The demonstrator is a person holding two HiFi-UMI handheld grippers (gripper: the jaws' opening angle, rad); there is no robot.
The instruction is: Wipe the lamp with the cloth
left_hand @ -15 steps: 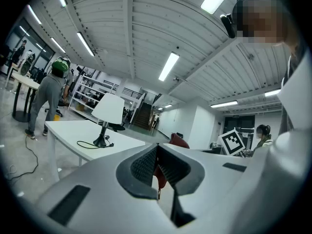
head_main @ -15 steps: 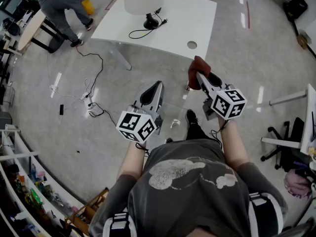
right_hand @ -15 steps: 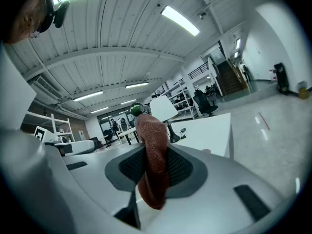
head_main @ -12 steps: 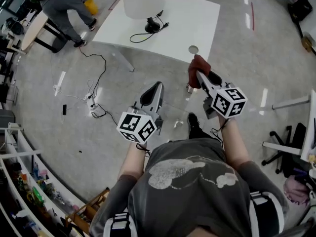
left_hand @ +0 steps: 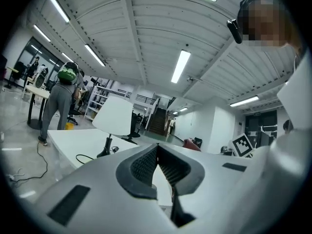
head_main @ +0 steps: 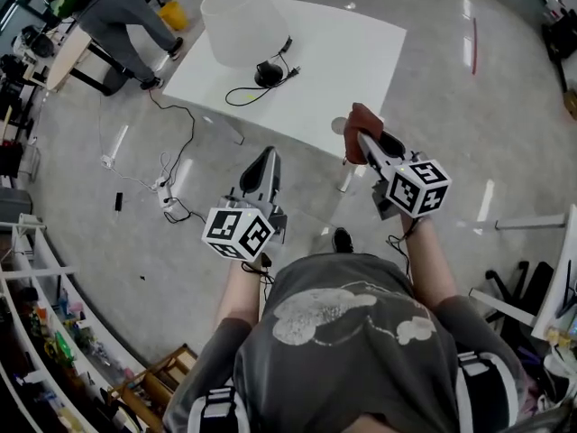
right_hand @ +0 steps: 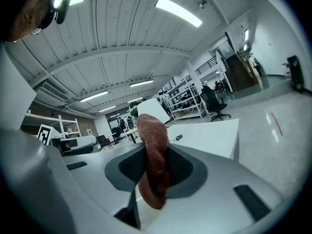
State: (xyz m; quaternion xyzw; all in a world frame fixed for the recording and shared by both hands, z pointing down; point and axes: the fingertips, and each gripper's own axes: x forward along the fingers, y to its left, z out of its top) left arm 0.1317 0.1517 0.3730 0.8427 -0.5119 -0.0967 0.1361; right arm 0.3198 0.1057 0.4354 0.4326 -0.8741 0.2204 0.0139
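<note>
Right gripper (head_main: 363, 142) at centre frame, jaws clamped on the reddish-brown cloth (head_main: 360, 122), seemingly just over the white table's (head_main: 361, 52) near edge. Left gripper (head_main: 267, 157) lower left of it, jaws pressed together, nothing between. Lamp (head_main: 236, 23) stands on the table, upper left.

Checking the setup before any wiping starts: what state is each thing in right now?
Lamp: upright on the table, nothing touching it.
Cord: lying loose on the table by the lamp's base.
Cloth: bunched, clamped in the right gripper.
Right gripper: jaws shut on the cloth, short of the lamp.
Left gripper: jaws shut, empty.
</note>
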